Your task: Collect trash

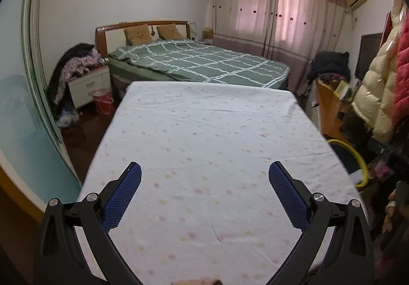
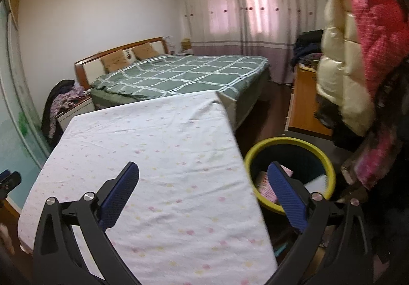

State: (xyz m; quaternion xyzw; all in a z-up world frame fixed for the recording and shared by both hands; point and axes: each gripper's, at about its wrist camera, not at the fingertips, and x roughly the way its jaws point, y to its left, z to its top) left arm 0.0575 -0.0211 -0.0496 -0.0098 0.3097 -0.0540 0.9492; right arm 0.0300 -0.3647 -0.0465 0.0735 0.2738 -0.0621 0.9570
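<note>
A dark waste bin with a yellow rim (image 2: 329, 170) stands on the floor just right of the table; pink and white packets (image 2: 265, 186) lie inside it. In the left wrist view only an arc of the bin's yellow rim (image 1: 358, 157) shows past the table's right edge. My right gripper (image 2: 203, 172) hangs open over the table's right edge, its right finger in front of the bin's mouth, nothing between the blue pads. My left gripper (image 1: 204, 172) is open above the table's near half, also empty. The table's white dotted cloth (image 1: 204, 131) carries no loose objects.
A bed with a green checked cover (image 1: 204, 59) lies beyond the table. A nightstand piled with clothes (image 1: 84, 75) and a red bucket (image 1: 103, 103) are at back left. Hanging cream and pink jackets (image 2: 358, 42) and a wooden desk (image 2: 306, 106) crowd the right side.
</note>
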